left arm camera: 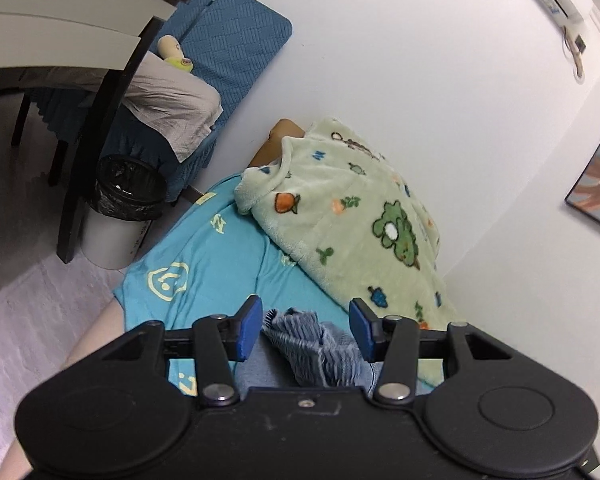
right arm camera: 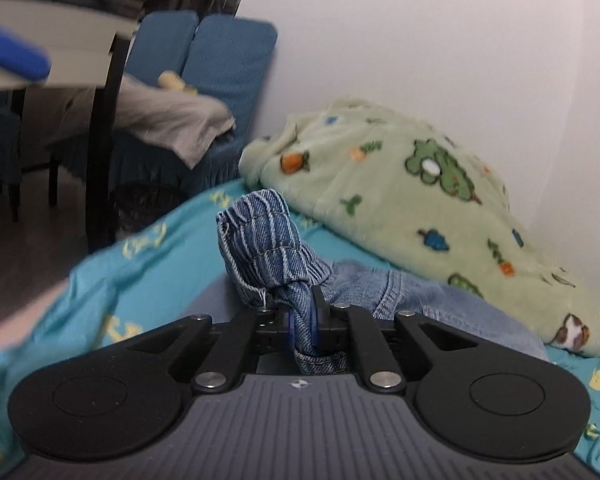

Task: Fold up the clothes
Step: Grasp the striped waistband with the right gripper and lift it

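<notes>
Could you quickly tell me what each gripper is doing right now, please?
Left gripper: open, holding nothing; denim garment lies beyond its pads.
Right gripper: jaws closing, clamped on the denim garment.

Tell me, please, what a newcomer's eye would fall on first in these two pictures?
Probably the bunched striped denim garment, standing up from the right gripper, whose jaws are closing on it. Behind it, against the white wall, lies a pale green fleece blanket with cartoon prints, on a turquoise sheet. The left gripper is open over the denim.
</notes>
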A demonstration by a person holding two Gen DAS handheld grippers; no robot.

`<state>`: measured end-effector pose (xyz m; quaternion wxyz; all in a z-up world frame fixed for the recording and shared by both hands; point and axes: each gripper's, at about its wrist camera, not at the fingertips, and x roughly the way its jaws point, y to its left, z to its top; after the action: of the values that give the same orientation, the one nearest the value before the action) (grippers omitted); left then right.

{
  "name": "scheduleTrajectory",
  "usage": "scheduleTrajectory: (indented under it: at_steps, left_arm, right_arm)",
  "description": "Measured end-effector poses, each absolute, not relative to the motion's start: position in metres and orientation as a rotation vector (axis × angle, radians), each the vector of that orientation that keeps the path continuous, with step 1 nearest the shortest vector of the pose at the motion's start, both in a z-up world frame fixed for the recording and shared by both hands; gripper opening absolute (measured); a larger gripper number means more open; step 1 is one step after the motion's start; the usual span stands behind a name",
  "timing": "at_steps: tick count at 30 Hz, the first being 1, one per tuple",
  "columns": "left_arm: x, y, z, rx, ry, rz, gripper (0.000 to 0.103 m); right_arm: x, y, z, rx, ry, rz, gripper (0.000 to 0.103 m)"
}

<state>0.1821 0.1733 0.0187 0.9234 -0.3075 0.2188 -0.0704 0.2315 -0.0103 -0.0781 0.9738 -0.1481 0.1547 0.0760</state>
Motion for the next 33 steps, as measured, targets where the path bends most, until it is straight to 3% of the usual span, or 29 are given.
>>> scheduleTrajectory:
  at_steps: [4,9,17,21,23,24,25,33]
  left_arm:
    - [0.181,0.173,0.018,-0.626,0.443,-0.138,0.045]
    - [0.183,0.169,0.009,-0.6,0.47,-0.124,0.047]
    - [0.186,0.158,-0.002,-0.587,0.502,-0.138,0.052]
    - [0.188,0.151,-0.008,-0.587,0.521,-0.14,0.052]
    - [0.188,0.147,-0.008,-0.577,0.517,-0.138,0.052]
    - [0.188,0.146,-0.008,-0.572,0.514,-0.137,0.052]
    - [0.187,0.144,-0.008,-0.569,0.516,-0.135,0.052]
    - [0.186,0.134,-0.022,-0.562,0.552,-0.159,0.052]
  right_arm:
    - [0.226,0.002,-0.07,-0.277,0.269,0.203,0.007]
    - [0.225,0.019,-0.106,-0.286,0.377,0.301,0.009]
    - [0.227,0.002,-0.096,-0.244,0.5,0.369,0.02]
    - [0.218,-0.013,-0.094,-0.244,0.531,0.411,0.037]
    - [0.211,-0.015,-0.096,-0.248,0.515,0.425,0.056]
    - [0.208,-0.017,-0.097,-0.244,0.503,0.441,0.075]
    - [0.204,-0.019,-0.095,-0.23,0.485,0.469,0.084]
    - [0.168,-0.077,-0.068,-0.146,0.427,0.473,0.085]
